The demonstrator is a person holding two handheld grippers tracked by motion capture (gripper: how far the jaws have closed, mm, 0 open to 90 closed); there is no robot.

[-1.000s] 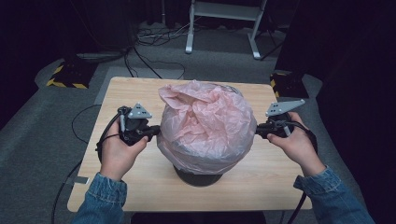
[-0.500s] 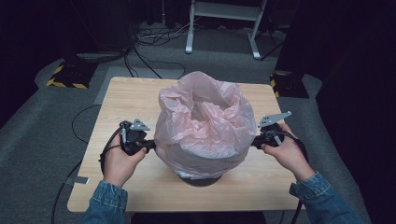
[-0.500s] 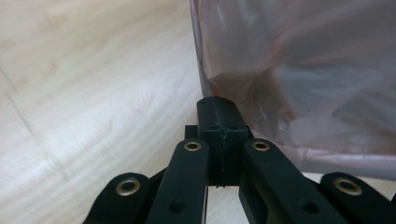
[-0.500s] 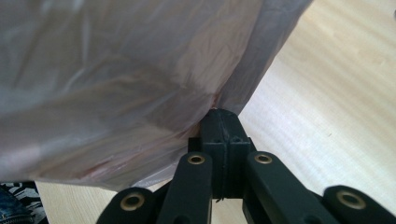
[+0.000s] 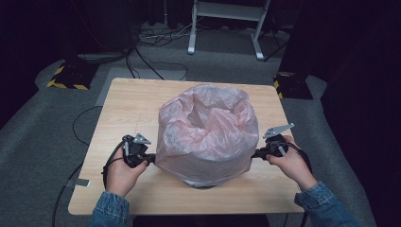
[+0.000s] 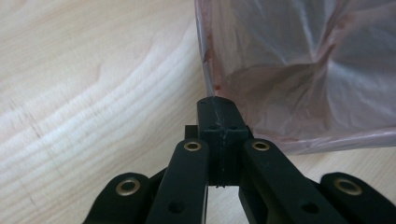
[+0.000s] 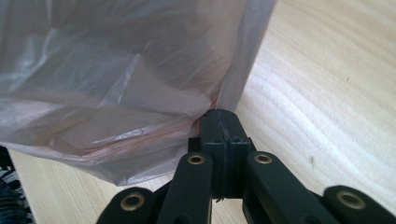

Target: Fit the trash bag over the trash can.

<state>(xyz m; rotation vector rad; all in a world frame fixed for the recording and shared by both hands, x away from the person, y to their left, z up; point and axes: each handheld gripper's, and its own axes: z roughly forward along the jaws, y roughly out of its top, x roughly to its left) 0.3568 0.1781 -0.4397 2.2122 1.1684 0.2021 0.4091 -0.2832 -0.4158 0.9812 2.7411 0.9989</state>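
Note:
A thin pink plastic bag (image 5: pixel 208 132) is draped over a round dark container (image 5: pixel 201 182) in the middle of the wooden table (image 5: pixel 132 104); its top sinks into a hollow. My left gripper (image 5: pixel 150 160) is low at the bag's left side, jaws shut on the bag's bottom hem. My right gripper (image 5: pixel 255 154) pinches the hem on the right side, also near the tabletop. In the left gripper view the closed left gripper (image 6: pixel 216 105) meets the bag (image 6: pixel 299 70) at its corner fold. In the right gripper view the right gripper (image 7: pixel 219 116) bites the bag (image 7: pixel 116 79) edge.
The container's base peeks out under the bag at the table's front. Beyond the table lie floor cables (image 5: pixel 156 40), a white metal stand (image 5: pixel 227 21) and yellow-black striped blocks (image 5: pixel 68 75) on grey carpet.
Both hands have come down beside the bag, drawing its hem lower over the container. The bag's top has sunk inward into a hollow.

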